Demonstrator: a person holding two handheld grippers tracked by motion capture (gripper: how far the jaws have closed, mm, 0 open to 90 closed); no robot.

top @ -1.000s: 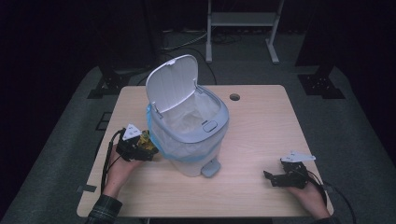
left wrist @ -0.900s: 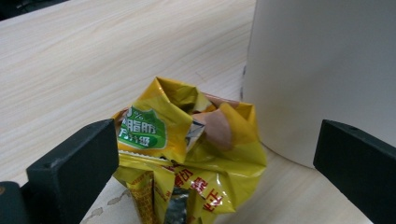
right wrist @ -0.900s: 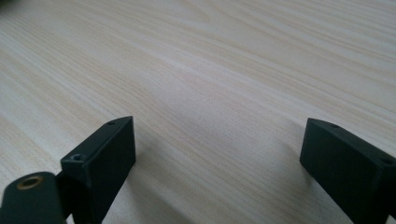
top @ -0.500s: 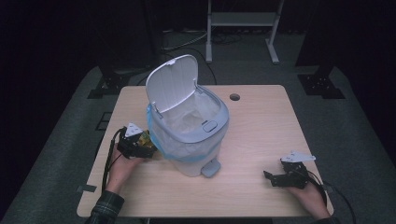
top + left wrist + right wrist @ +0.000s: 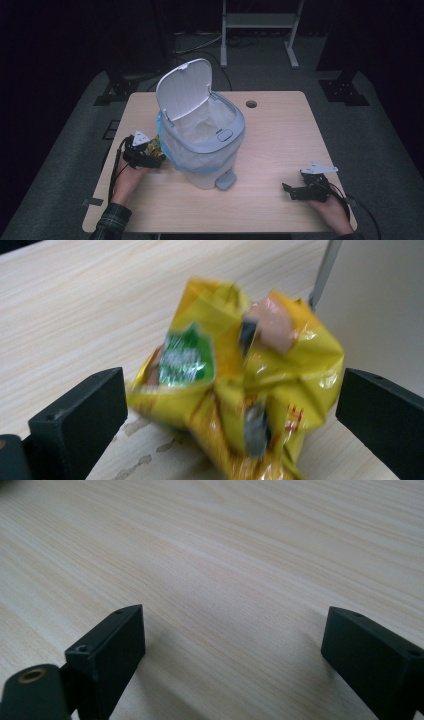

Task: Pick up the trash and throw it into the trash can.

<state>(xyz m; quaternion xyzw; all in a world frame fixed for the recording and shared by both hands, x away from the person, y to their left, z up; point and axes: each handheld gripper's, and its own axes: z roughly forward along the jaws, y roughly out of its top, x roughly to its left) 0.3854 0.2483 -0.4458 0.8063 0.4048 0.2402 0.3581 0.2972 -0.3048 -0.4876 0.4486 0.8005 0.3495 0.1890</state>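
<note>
The left gripper (image 5: pixel 230 405) is sitting with its jaws spread around a crumpled yellow foil snack bag (image 5: pixel 235 385), which is lying on the light wooden desk (image 5: pixel 280 135) just beside the white pedal bin with a blue-edged liner (image 5: pixel 202 145); the right gripper (image 5: pixel 235 655) is resting well apart, jaws spread over bare wood.

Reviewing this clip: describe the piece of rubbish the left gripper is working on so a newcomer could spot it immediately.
Start at the white pedal bin with its lid up, mid-table. Just beside its blue-edged liner, on the person's left, the left gripper has its jaws spread on either side of a crumpled snack wrapper lying on the wooden table. It is bright yellow with a green patch, the only colourful item there.
</note>
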